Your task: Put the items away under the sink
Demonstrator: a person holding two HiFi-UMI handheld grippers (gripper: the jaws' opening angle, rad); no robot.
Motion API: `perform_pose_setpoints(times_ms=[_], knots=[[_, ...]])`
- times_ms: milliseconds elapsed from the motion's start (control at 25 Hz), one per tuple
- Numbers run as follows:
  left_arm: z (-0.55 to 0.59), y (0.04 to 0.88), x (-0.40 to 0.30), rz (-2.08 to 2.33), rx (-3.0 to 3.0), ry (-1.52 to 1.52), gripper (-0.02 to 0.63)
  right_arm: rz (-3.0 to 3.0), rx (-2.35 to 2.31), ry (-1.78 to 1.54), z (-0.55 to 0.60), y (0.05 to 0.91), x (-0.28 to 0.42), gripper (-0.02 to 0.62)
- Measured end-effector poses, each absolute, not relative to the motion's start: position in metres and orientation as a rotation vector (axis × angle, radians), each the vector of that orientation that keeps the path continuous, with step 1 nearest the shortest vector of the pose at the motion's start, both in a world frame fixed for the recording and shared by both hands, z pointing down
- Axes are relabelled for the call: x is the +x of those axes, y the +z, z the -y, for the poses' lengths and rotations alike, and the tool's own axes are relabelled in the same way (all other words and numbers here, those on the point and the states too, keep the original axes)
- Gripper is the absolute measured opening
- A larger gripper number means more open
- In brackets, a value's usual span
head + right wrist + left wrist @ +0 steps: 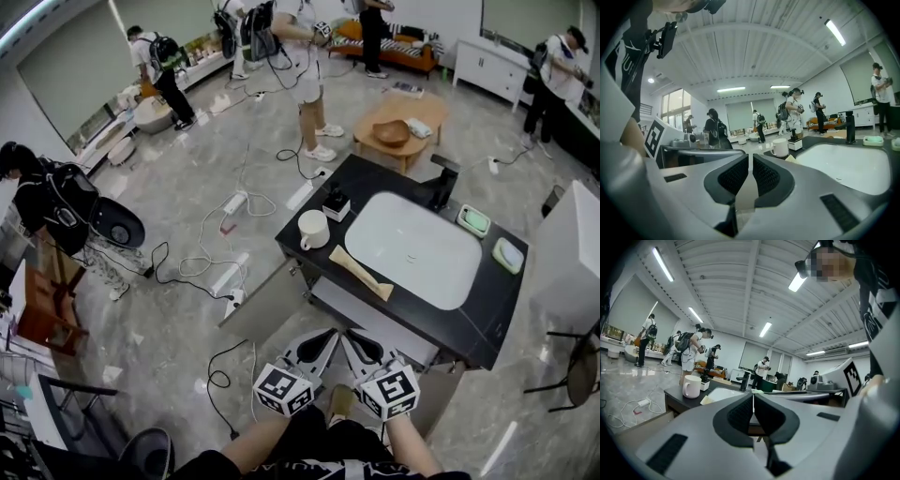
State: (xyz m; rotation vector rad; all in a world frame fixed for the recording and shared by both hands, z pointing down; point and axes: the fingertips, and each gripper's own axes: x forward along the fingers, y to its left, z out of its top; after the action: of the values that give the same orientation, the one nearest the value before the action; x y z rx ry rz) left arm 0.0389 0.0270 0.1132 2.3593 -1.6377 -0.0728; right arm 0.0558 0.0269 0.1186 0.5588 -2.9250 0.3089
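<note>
On the black sink counter [487, 309] stand a white mug [313, 230] and a small black-and-white box [336, 203]. A beige cloth [361, 273] lies at the edge of the white basin [412, 248]. My left gripper [328, 336] and right gripper [351, 336] hang side by side just before the counter's front edge, both pointing at it. In the left gripper view the left gripper [753, 401] has its pads together with nothing between them, and the mug [691, 386] is ahead to the left. The right gripper [750, 161] shows only a thin slit and holds nothing.
A black faucet [441, 183] and two soap dishes [473, 221] sit behind the basin. A pale panel [267, 300] stands out at the cabinet's left, like an open door. Cables and a power strip [234, 202] lie on the floor; several people stand farther off.
</note>
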Motion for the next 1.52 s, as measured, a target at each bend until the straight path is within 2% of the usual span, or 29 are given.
perform_pose_setpoints(times_ms=[640,680,760,920,1160,1520], knots=[[0.05,0.143,0.021,1.433,2.422,-0.06,0.012,2.573,0.87,0.354,0.072,0.191,0.088,0.049],[0.055,0.144,0.02,1.423,2.425,-0.059,0.012,2.549,0.894,0.376,0.079,0.196,0.091,0.062],[0.065,0.147,0.016,1.404,2.427,-0.051,0.012,2.508,0.933,0.419,0.092,0.206,0.098,0.137],[0.081,0.159,0.012,1.369,2.423,-0.022,0.012,2.451,0.993,0.463,0.117,0.225,0.102,0.163],[0.094,0.174,0.019,1.276,2.437,0.039,0.012,2.377,1.012,0.517,0.138,0.248,0.1,0.186],[0.121,0.182,0.017,1.154,2.478,0.08,0.012,2.296,1.02,0.539,0.156,0.262,0.088,0.184]])
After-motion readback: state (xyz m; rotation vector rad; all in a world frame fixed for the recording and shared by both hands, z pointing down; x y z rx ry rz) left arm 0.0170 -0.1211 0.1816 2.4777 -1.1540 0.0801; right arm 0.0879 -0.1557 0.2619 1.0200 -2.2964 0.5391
